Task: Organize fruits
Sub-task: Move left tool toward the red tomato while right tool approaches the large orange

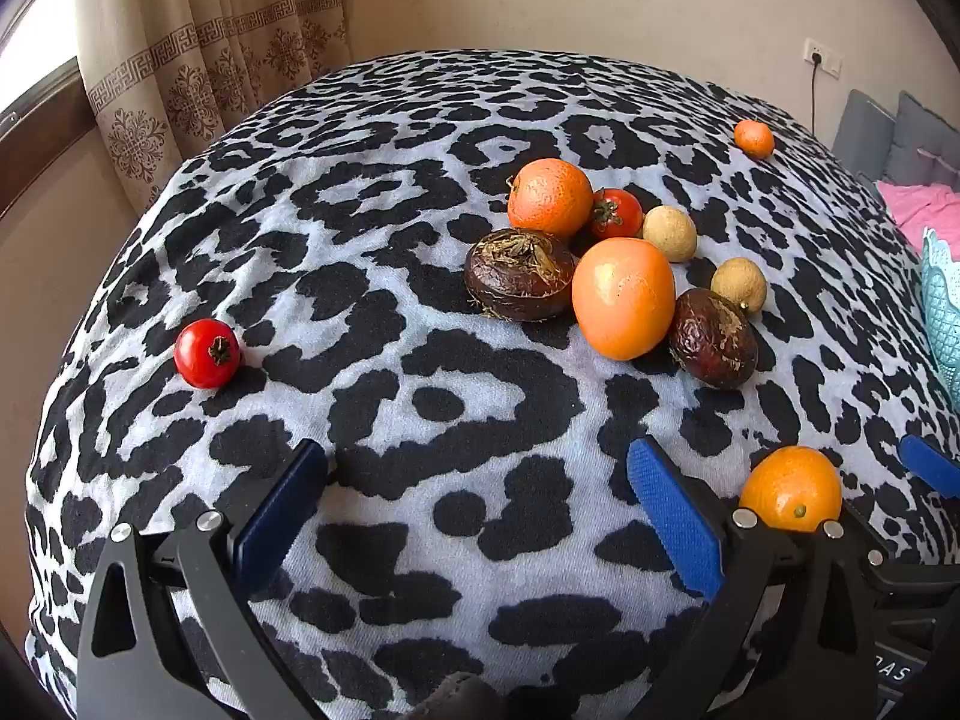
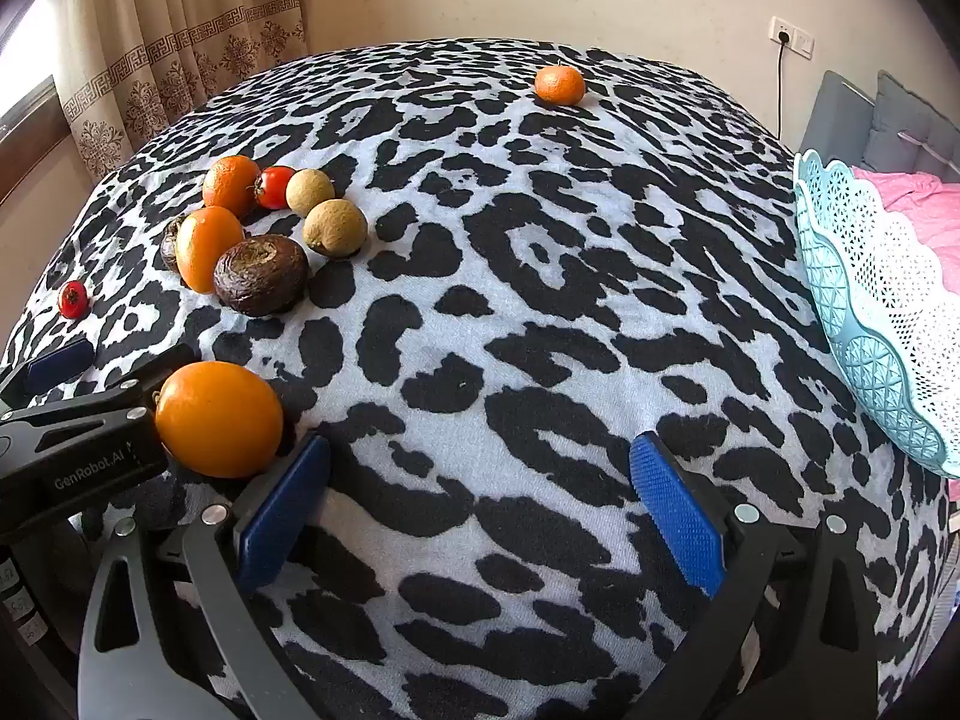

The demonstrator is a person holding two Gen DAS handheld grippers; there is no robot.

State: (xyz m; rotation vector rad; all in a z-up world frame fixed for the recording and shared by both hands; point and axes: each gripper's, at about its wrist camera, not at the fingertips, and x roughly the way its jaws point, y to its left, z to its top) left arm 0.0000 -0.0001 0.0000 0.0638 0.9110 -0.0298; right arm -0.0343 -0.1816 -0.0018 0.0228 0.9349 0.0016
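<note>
A cluster of fruit (image 1: 624,297) lies on the leopard-print cloth: two orange ones, a red one, two tan longans and two dark brown ones. In the right wrist view the same cluster (image 2: 262,274) sits at the upper left. A lone red fruit (image 1: 207,353) lies to the left and a small mandarin (image 2: 560,86) far back. One orange (image 2: 219,417) rests between the two grippers, outside both. My left gripper (image 1: 480,510) is open over bare cloth. My right gripper (image 2: 480,510) is open too, nothing between its pads. A turquoise basket (image 2: 870,312) stands at the right.
The cloth-covered surface (image 2: 540,300) drops away at its edges. A curtain (image 1: 198,72) and window are at the back left. A wall socket (image 2: 791,36) with a cable, grey cushions and pink fabric (image 2: 924,204) lie behind the basket.
</note>
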